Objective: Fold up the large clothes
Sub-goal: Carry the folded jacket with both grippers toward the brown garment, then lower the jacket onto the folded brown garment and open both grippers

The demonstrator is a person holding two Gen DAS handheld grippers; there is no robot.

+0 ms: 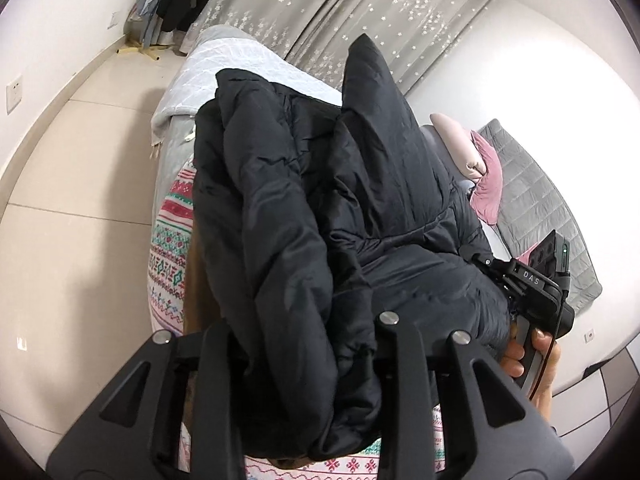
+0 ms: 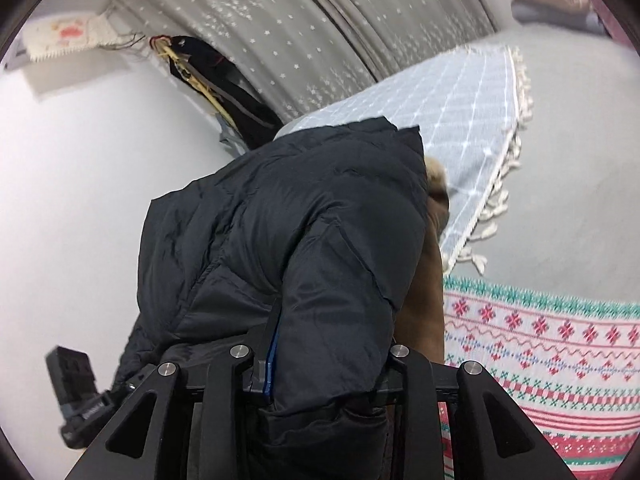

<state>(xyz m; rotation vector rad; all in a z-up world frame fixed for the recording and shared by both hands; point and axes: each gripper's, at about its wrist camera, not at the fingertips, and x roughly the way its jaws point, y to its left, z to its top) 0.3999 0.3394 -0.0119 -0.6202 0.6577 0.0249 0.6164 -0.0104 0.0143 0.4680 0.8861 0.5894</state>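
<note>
Both grippers, left gripper [image 1: 304,364] and right gripper [image 2: 320,364], are clamped on the black puffer jacket [image 1: 320,208] at frame centre. Best keep both edges level and taut, lowering evenly onto the patterned blanket [image 2: 560,344].

Both wrist views close, sharing jacket [image 1: 320,208]

Jacket [image 1: 320,200] atop patterned blanket [image 1: 170,236] on bed [image 1: 256,60], pillows [image 1: 472,160] beyond.

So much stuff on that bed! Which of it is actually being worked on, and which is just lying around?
In use:
black puffy quilted jacket
left claw
right claw

Lying about:
red-and-green patterned knitted blanket
pale blue checked fringed throw
pink pillows
grey star-print curtain
</note>
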